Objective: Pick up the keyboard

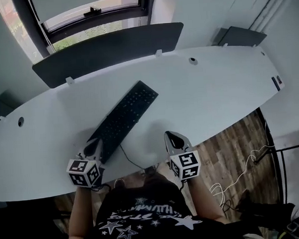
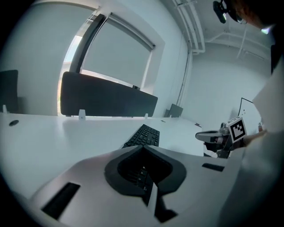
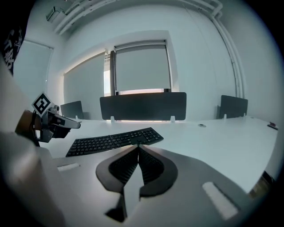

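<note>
Head view: a flat black plastic keyboard [image 1: 123,119] lies diagonally on the curved white desk [image 1: 213,87]. The left gripper [image 1: 94,145] is at its near end and the right gripper [image 1: 173,137] is apart to the right.
Left gripper view: jaws pressed together, holding nothing.
Right gripper view: jaws likewise together and empty, with the keyboard ahead.

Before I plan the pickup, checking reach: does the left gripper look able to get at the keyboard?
Probably yes: the left gripper is right at the near end of the keyboard, and nothing shows in the way. Its jaws are shut, so they must open first.
</note>
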A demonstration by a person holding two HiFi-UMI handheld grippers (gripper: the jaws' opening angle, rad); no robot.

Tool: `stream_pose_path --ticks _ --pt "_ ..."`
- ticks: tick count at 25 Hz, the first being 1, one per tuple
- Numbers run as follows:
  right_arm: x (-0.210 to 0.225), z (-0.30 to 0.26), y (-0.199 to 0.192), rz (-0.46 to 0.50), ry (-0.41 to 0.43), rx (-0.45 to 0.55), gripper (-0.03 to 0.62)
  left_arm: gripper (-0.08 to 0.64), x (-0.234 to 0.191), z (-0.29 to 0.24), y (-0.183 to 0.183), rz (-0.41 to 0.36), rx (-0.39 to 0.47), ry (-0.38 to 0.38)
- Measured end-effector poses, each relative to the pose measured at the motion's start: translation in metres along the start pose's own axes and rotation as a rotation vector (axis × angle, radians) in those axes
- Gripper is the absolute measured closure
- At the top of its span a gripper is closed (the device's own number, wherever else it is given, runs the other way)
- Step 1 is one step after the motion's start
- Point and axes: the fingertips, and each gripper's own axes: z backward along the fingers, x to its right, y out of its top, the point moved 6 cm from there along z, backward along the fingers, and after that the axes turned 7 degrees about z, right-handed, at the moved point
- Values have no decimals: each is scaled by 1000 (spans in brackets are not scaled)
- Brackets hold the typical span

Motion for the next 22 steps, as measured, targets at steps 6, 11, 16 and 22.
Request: stream_pose_path --ticks 6,11,16,22 --pt "23 -60 12 213 202 -30 588 551 -3 -11 -8 59 45 162" --pt "20 -112 19 567 418 -85 461 551 -3 -7 -19 96 101 282" --pt "8 -158 24 923 586 -139 264 551 -5 9 -17 132 154 387" --pt "-4 -209 14 1246 707 -253 115 551 -16 19 -19 173 180 458"
